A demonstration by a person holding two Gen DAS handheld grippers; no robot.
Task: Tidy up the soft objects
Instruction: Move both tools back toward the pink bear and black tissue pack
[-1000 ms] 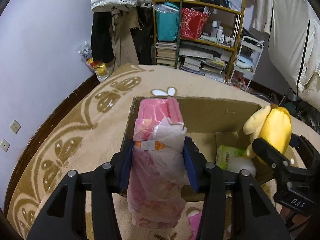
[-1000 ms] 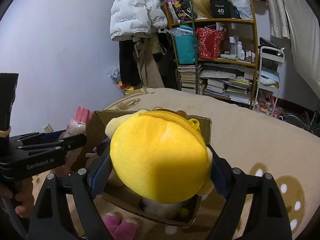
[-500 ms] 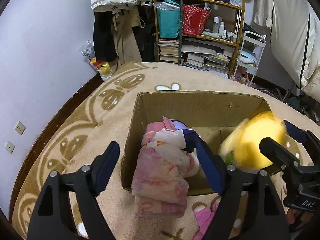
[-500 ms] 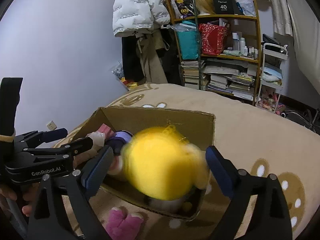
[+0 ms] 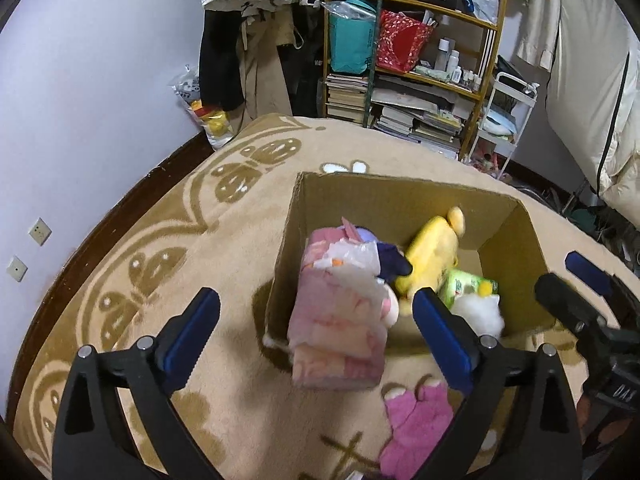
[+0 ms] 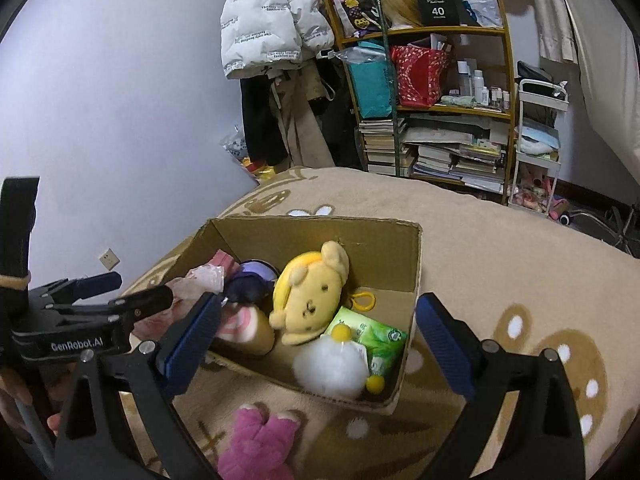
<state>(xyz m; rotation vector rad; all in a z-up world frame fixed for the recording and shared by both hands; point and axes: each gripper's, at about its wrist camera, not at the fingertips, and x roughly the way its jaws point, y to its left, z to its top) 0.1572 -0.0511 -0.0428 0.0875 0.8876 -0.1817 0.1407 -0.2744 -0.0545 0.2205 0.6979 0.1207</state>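
Observation:
A cardboard box (image 5: 384, 200) (image 6: 384, 248) stands open on the rug. A yellow bear plush (image 6: 310, 294) (image 5: 430, 258) lies inside it, with a green tissue pack (image 6: 370, 336), a white fluffy toy (image 6: 330, 368) and a purple item (image 6: 250, 282). A pink plastic-wrapped pack (image 5: 340, 316) hangs over the box's near left wall, blurred. My left gripper (image 5: 316, 330) is open, just above the pack. My right gripper (image 6: 318, 338) is open and empty above the box. A pink plush (image 6: 256, 444) (image 5: 412, 428) lies on the rug in front of the box.
The beige patterned rug (image 5: 160, 264) covers the floor. A cluttered bookshelf (image 6: 436, 120) and hanging coats (image 6: 276, 28) stand at the back wall. A white trolley (image 6: 538, 148) stands right of the shelf. Each gripper shows in the other's view, at the right edge (image 5: 588, 320) and left edge (image 6: 80, 320).
Both grippers opened. The yellow bear plush dropped from my right gripper into the box. The pink pack left my left gripper and fell onto the box's near wall. Both grippers pulled back.

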